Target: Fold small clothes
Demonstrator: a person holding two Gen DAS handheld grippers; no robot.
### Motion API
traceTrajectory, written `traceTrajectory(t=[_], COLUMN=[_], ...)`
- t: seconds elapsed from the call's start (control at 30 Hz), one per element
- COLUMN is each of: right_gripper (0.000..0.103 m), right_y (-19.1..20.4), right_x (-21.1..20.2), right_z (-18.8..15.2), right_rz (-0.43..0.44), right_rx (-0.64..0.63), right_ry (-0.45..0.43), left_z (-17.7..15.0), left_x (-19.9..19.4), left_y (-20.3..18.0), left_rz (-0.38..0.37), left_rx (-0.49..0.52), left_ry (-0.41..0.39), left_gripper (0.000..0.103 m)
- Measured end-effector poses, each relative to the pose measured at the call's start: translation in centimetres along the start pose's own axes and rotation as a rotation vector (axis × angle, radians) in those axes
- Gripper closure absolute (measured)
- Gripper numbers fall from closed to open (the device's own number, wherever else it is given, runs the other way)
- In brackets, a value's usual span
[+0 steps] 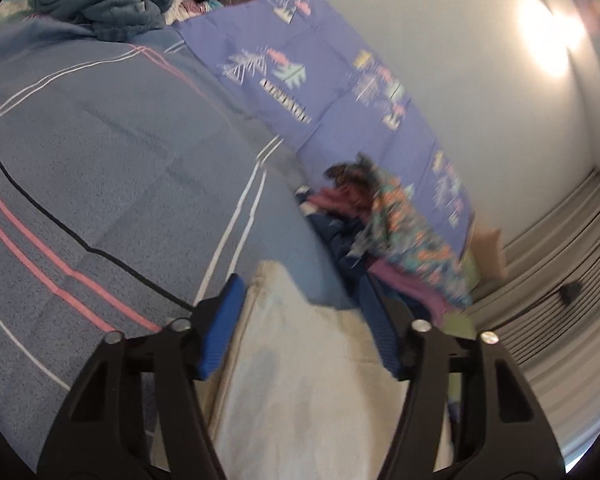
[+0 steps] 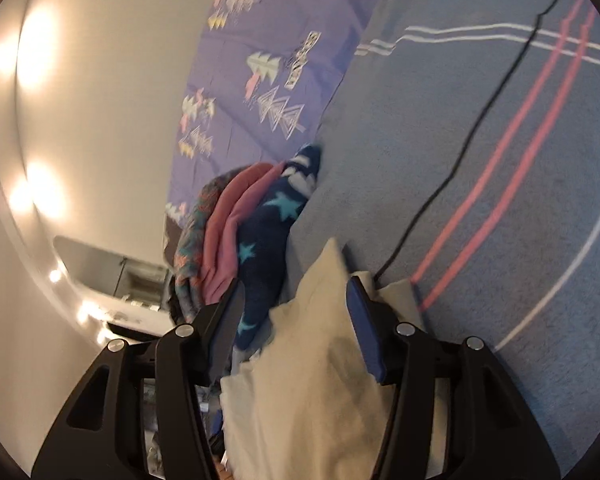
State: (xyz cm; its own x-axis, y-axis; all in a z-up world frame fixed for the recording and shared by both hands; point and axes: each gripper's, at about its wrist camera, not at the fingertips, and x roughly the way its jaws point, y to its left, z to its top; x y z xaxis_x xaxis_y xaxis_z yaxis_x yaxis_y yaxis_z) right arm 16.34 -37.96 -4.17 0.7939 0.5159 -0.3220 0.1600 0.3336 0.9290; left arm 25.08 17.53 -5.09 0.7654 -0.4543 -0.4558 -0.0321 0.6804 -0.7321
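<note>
Cream garment (image 1: 300, 380) lies nearest, flat on the blue striped bedspread (image 1: 100, 184) between both grippers' jaws. Left gripper (image 1: 300, 320) & right gripper (image 2: 296, 312) stand about half open, pads apart, gripping nothing. Looks mid-fold, not finished (creases unclear, blurry). Beyond, a pile of small clothes (image 2: 252, 232) at the bedspread's edge by the purple patterned sheet (image 1: 300, 80) probably awaits.

You're over a bed (image 1: 112, 168) with a blue-grey cover crossed by pink, white and black lines. A purple sheet (image 1: 324, 80) printed with tree shapes lies along its far edge, against a plain white wall (image 1: 452, 40). Bright light patches (image 1: 548, 36) glare on that wall. Grey slatted blinds (image 1: 560, 280) show low in your left view.
</note>
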Motion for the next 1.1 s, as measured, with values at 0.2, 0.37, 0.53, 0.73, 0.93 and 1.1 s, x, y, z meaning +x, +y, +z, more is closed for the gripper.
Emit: traceTrajectory(t=[0.2,0.37,0.53,0.73,0.93,1.1], right_gripper=[0.049,0.049,0.049,0.049,0.049,0.049], right_y=[-0.3,0.1,-0.2,-0.5,-0.5,-0.4], right_x=[0.2,-0.1,0.1,-0.1,0.0,-0.2], right_z=[-0.4,-0.4,-0.4,-0.4,-0.5,-0.5], right_rz=[-0.022,-0.048,-0.036,-0.021,-0.025,-0.029], right_rx=[-0.002,-0.03,-0.006,0.012,0.009,0.003], right_ry=[0.014,0.006,0.007,0.009,0.006,0.001], left_z=[-0.5,-0.3,0.1,1.0,0.0,0.0], left_x=[1.5,0.7,1.2,3.0,3.6,3.3], left_y=[0.4,1.6,1.7,2.2,0.4,1.1], left_rz=[0.053,0.08,0.073,-0.043,0.026,0.001], left_rx=[0.011,-0.05,-0.046,-0.06,0.046,0.007], left_ry=[0.059,0.009,0.028,0.112,0.129,0.112], left_gripper=[0.059,0.043,0.042,0.044,0.069,0.089])
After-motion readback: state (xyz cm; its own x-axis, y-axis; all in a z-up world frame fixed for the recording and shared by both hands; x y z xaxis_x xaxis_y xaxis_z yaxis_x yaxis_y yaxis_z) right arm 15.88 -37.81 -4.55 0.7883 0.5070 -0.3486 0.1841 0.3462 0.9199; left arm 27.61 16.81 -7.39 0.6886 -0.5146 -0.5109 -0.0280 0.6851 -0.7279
